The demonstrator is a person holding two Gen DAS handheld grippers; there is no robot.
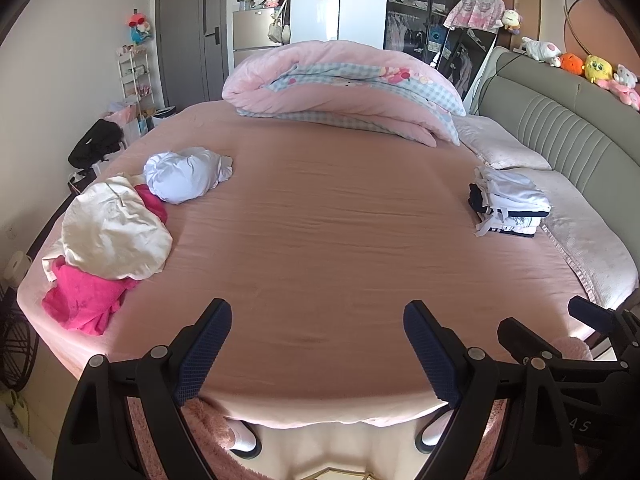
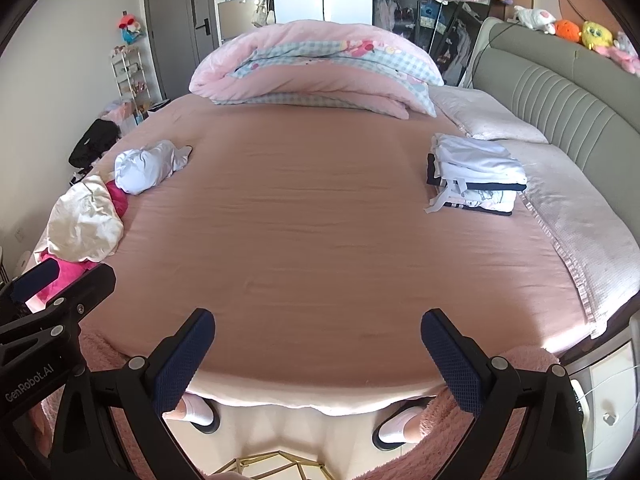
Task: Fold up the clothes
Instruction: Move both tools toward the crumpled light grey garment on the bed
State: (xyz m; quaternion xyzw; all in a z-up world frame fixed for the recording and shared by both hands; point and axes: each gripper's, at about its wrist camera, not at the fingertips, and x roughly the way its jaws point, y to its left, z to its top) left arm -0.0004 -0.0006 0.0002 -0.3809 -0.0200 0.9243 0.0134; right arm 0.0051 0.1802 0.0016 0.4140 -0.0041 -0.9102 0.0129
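A crumpled white garment lies on the left of the pink bed. Nearer the left edge a cream garment sits on top of a hot-pink one. A stack of folded clothes rests on the right by the headboard. My left gripper hangs open over the bed's near edge, holding nothing. My right gripper is open and empty too, beside the left one.
A rolled pink duvet lies across the far end. Pillows and a grey headboard run along the right. A person's slippered feet stand at the near edge. Shelves, bags and a dark door are at the far left.
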